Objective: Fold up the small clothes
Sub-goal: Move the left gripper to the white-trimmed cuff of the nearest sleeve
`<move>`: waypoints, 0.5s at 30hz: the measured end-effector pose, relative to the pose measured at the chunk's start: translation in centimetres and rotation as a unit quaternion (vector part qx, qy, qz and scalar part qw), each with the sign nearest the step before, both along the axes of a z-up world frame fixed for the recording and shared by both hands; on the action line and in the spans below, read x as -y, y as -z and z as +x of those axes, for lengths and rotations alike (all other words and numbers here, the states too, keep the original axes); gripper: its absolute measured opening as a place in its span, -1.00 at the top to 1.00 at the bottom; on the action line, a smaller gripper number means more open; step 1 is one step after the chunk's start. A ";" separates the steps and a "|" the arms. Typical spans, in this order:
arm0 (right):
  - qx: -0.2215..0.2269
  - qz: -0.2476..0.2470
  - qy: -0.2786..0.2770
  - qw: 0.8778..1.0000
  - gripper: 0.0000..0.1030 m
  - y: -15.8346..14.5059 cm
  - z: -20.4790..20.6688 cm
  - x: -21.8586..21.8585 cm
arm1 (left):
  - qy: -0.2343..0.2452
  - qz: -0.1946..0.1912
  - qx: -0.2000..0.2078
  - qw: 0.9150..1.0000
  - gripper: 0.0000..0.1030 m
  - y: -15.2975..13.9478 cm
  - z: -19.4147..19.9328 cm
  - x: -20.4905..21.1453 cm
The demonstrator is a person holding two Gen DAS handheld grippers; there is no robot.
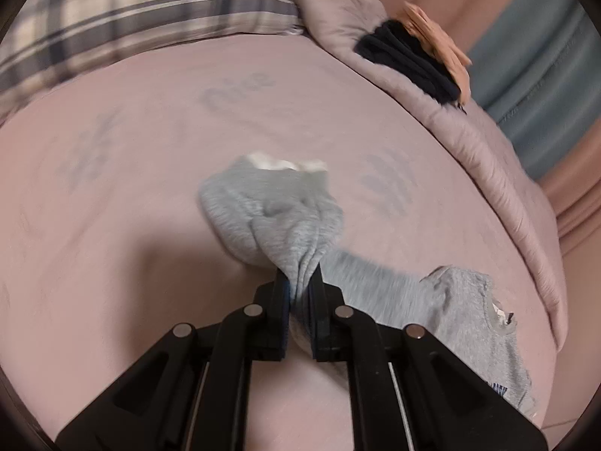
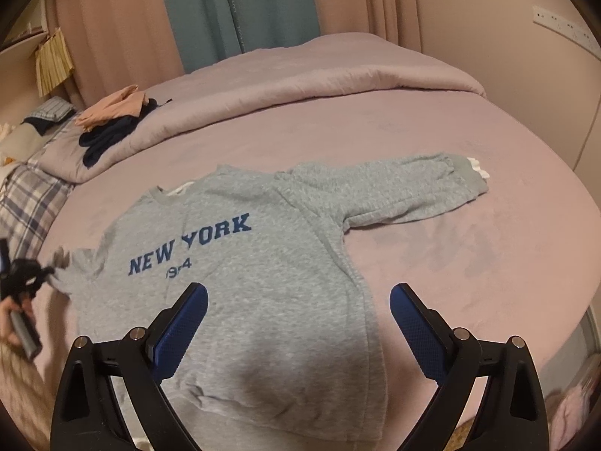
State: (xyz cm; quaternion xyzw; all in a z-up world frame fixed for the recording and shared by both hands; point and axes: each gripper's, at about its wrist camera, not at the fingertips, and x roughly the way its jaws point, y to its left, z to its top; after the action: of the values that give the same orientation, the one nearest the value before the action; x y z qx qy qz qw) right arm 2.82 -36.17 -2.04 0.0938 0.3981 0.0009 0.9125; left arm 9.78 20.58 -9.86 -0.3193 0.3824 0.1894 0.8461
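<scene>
Sweatshirt flat on bed, left claw pinching its sleeve, right claw open, dark clothes on duvet.

Heathered grey cotton sweatshirt, navy lettering; mauve bedsheet; grey-and-cream plaid pillow; teal curtain; peach folded garment.

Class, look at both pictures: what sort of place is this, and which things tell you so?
Most likely a bedroom: the sweatshirt lies on a bed, with a plaid pillow at one end, a folded-back quilt and curtains behind.
</scene>
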 end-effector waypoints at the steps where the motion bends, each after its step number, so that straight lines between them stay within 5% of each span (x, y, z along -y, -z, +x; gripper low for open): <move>1: 0.000 0.002 -0.004 1.000 -0.90 0.0 0.0 -0.2 | -0.007 -0.004 0.001 1.000 0.84 0.4 -0.8 -0.1; 6: -0.001 0.007 -0.019 1.000 -0.90 0.3 -0.1 -0.8 | -0.055 -0.060 -0.014 0.997 0.73 4.6 -4.2 -0.6; 9: -0.001 0.007 -0.025 1.000 -0.90 0.3 -0.2 -1.0 | -0.056 -0.052 -0.001 0.997 0.53 4.3 -4.3 -0.5; 13: 0.001 0.003 -0.022 1.000 -0.90 0.1 -0.5 -0.8 | -0.080 0.008 -0.016 0.997 -0.58 2.3 -3.6 -1.1; 15: 0.001 0.004 -0.016 1.000 -0.90 0.1 -0.5 -0.6 | -0.077 0.026 -0.014 0.997 -0.68 1.7 -3.0 -1.7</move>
State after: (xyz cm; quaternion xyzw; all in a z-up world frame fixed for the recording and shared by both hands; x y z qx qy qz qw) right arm 2.29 -35.55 -2.15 0.0908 0.3984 0.0170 0.9125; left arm 6.82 22.26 -11.60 -0.3236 0.3632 0.2681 0.8316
